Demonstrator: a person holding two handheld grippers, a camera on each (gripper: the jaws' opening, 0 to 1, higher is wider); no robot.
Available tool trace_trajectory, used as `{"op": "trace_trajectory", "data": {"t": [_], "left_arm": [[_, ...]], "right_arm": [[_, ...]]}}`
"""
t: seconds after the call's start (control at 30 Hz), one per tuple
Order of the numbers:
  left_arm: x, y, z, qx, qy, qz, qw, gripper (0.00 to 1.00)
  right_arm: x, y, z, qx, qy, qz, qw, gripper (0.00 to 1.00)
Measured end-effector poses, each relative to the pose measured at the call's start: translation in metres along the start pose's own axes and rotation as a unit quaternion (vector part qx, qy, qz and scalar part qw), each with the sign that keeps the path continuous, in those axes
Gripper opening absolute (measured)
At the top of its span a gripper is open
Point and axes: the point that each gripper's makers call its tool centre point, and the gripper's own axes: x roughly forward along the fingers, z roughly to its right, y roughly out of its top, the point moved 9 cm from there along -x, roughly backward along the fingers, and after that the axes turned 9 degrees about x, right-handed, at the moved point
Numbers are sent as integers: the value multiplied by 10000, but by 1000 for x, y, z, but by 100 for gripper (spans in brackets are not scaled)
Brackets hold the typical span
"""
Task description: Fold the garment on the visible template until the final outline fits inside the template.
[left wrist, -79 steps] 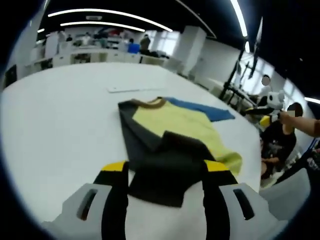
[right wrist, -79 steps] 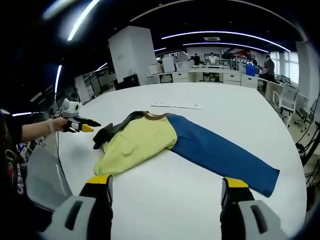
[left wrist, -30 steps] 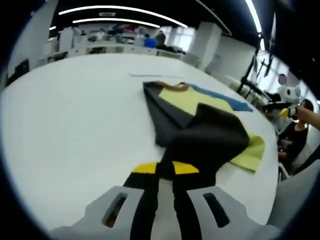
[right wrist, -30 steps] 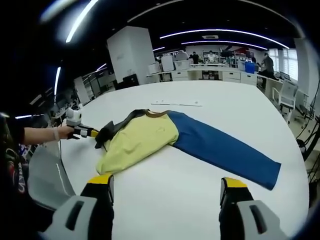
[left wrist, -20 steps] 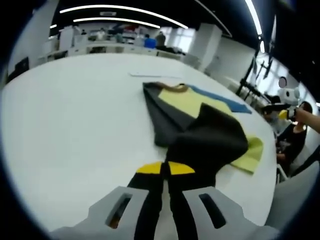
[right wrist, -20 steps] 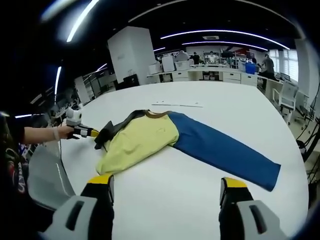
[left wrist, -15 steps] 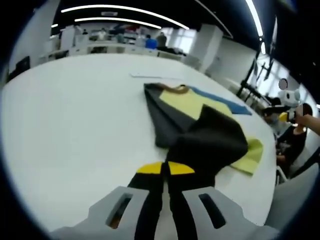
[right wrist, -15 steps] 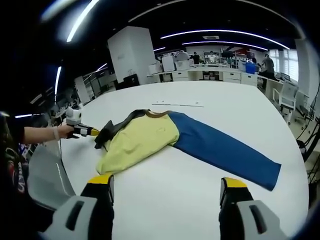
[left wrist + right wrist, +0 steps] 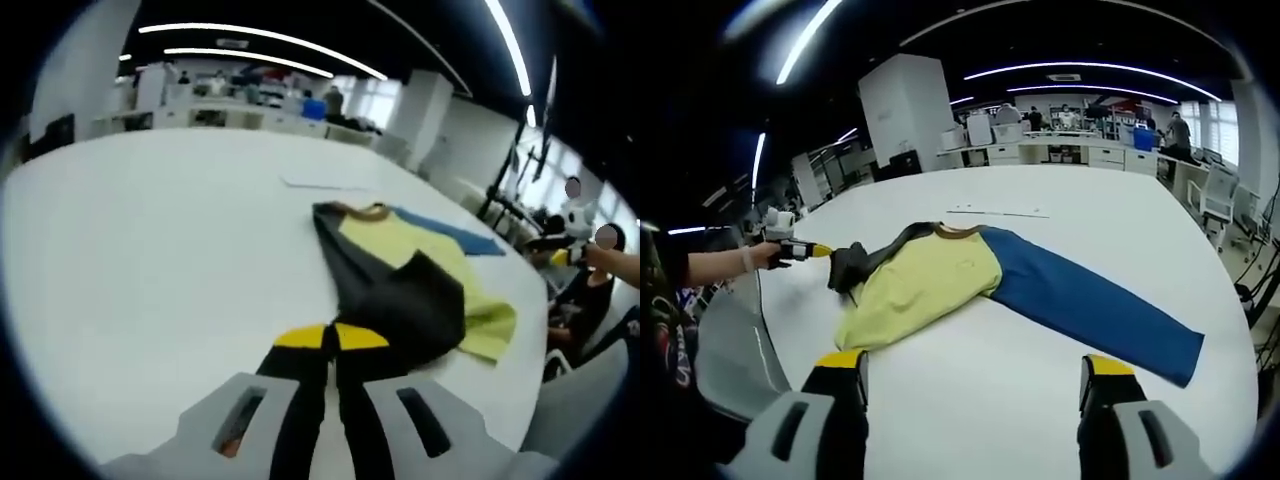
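Note:
A long-sleeved shirt lies on the white table (image 9: 1120, 225): yellow body (image 9: 925, 285), blue sleeve (image 9: 1090, 305) stretched out flat, brown collar (image 9: 952, 231). My left gripper (image 9: 330, 337) is shut on the end of the dark grey sleeve (image 9: 400, 305), which is held a little off the table and drawn away from the yellow body (image 9: 415, 245). The right gripper view shows the left gripper (image 9: 805, 250) in a hand at the dark sleeve's (image 9: 862, 262) tip. My right gripper (image 9: 973, 365) is open over bare table, short of the shirt's hem.
A thin pale strip (image 9: 995, 212) lies flat on the table beyond the collar. The table's rounded edge (image 9: 760, 330) runs close to the left gripper. A person (image 9: 580, 290) is by the table's far side. Desks and people stand in the background.
My left gripper went from open to shut on the dark sleeve's end, then drew it back and up away from the shirt body. My right gripper stayed open and nearly still.

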Motion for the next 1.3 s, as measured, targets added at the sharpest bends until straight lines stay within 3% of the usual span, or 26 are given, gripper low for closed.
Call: {"op": "trace_trajectory", "data": {"t": [0.3,0.93,1.03,1.3], "left_arm": [[-35,23,-33,-28,460,324,9984,0],[-78,13,-89,-323,1388,239,9895,0],[-84,13,-99,-470,1595,316,9856,0],[-88,7,-125,-607,1991,186,9779,0]], "right_arm": [[3,2,-3,-23,64,-18,10000,88],[4,1,-2,-48,-12,-180,9998,88],[5,2,-2,-62,-23,-213,9998,87],[8,3,-1,-78,-50,-293,9995,87]]}}
